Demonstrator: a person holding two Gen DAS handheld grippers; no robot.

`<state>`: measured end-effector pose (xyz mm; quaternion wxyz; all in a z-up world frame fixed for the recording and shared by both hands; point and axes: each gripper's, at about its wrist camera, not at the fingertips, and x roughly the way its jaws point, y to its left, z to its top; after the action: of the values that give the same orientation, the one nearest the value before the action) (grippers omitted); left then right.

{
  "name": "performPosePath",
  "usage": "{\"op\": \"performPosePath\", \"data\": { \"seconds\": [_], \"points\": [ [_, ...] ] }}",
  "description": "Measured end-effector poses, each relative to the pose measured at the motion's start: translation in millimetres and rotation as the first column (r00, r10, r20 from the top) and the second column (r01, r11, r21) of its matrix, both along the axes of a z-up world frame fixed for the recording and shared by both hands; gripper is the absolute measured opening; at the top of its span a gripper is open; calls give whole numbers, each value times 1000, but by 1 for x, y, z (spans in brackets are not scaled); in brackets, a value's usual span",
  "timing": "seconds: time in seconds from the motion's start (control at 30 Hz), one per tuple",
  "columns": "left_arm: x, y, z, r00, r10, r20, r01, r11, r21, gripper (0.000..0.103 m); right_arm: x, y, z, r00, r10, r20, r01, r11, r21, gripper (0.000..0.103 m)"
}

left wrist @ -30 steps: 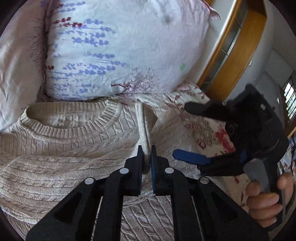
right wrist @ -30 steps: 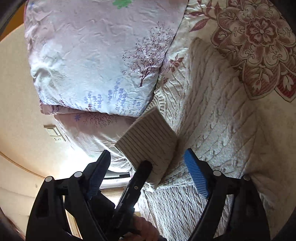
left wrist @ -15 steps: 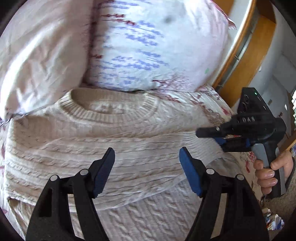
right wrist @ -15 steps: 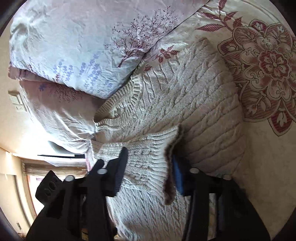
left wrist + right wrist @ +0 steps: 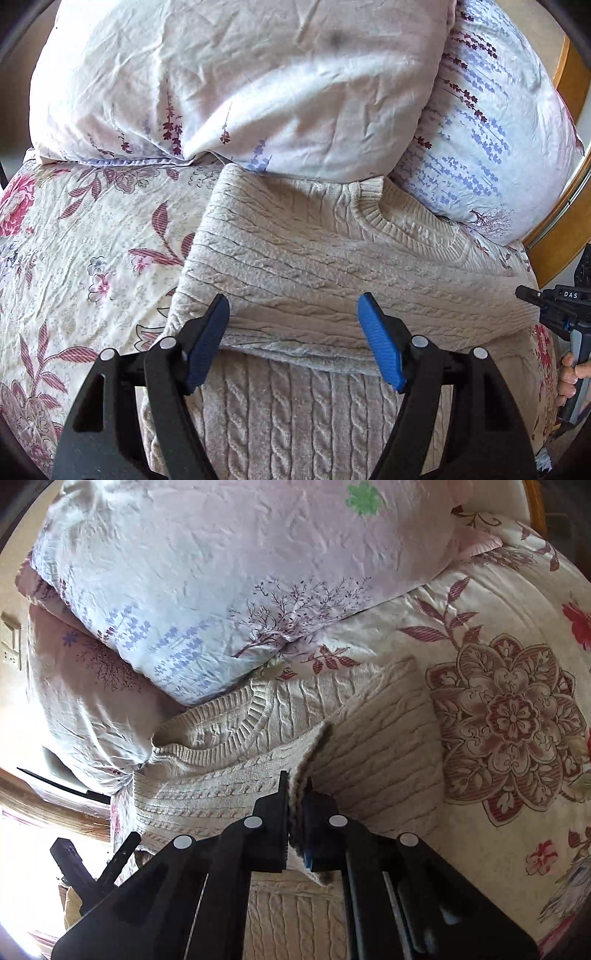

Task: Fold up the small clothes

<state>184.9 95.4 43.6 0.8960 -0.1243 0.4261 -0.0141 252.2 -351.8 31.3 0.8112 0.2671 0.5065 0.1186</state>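
A beige cable-knit sweater [image 5: 332, 266] lies on the floral bedspread [image 5: 92, 251], its neck toward the pillows and one sleeve folded across the chest. My left gripper [image 5: 293, 339] is open and empty just above the folded sleeve's lower edge. In the right wrist view the sweater [image 5: 380, 738] fills the middle, and my right gripper [image 5: 295, 812] is shut on the sleeve cuff [image 5: 310, 753], which stands up between the jaws. The right gripper also shows at the right edge of the left wrist view [image 5: 554, 306].
Two floral pillows [image 5: 258, 92] [image 5: 491, 122] press against the sweater's neck at the back. A wooden bed frame [image 5: 576, 92] curves along the far right. The bedspread [image 5: 509, 716] extends to the right of the sweater. The left gripper's body [image 5: 85, 875] shows at lower left.
My left gripper let go of the sleeve cuff, opened and swung left over the sweater's left side. My right gripper closed on the cuff and now pinches it.
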Motion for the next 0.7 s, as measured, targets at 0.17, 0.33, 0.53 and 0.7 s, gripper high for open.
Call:
{"op": "performPosePath", "data": {
  "seconds": [0.17, 0.33, 0.53, 0.7],
  "points": [
    [-9, 8, 6, 1000, 3, 23, -3, 1000, 6, 72, 7, -4, -2, 997, -54, -52, 47, 991, -124, 20],
    [-28, 15, 23, 996, -2, 92, -1, 999, 36, 84, -14, -3, 35, 988, -18, 151, 33, 995, -96, 63],
    [-46, 22, 26, 995, -11, 99, 2, 996, 91, 93, -5, 27, 15, 992, 77, 102, -63, 989, -134, 63],
    [-62, 28, 17, 998, 18, 61, -25, 992, 125, 101, -5, 41, -12, 992, 127, 21, -117, 958, -261, 64]
  ]
}}
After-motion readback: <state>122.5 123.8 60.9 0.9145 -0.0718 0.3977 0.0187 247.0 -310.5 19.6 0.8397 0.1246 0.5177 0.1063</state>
